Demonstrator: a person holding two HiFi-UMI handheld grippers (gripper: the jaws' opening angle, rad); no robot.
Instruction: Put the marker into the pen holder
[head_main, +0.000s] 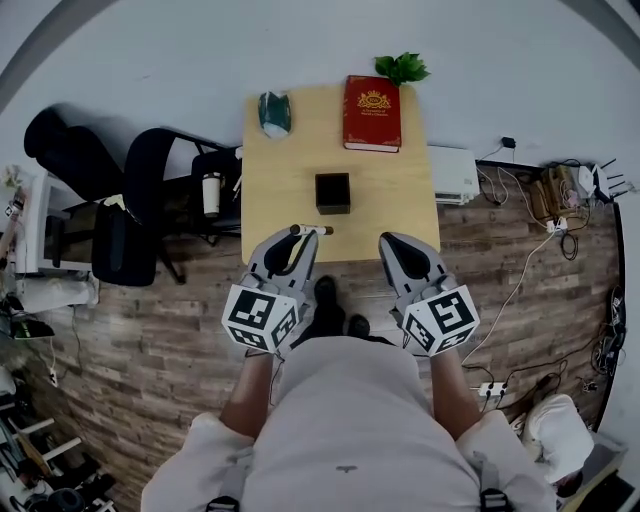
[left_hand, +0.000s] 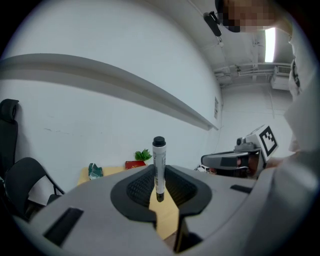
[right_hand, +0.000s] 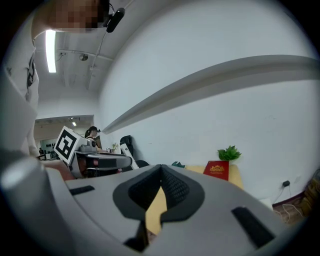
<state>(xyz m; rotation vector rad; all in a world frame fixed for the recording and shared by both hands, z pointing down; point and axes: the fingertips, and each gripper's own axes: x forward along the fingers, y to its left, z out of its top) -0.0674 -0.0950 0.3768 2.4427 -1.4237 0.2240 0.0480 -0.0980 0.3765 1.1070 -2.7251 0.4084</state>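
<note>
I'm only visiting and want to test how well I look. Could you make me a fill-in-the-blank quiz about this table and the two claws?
1. The left claw is shut on the ____.
2. The right claw is shut and holds ____.
3. The pen holder in the middle of the table is ____ in colour.
4. The book at the table's far edge is ____.

Missing words: marker; nothing; black; red.
</note>
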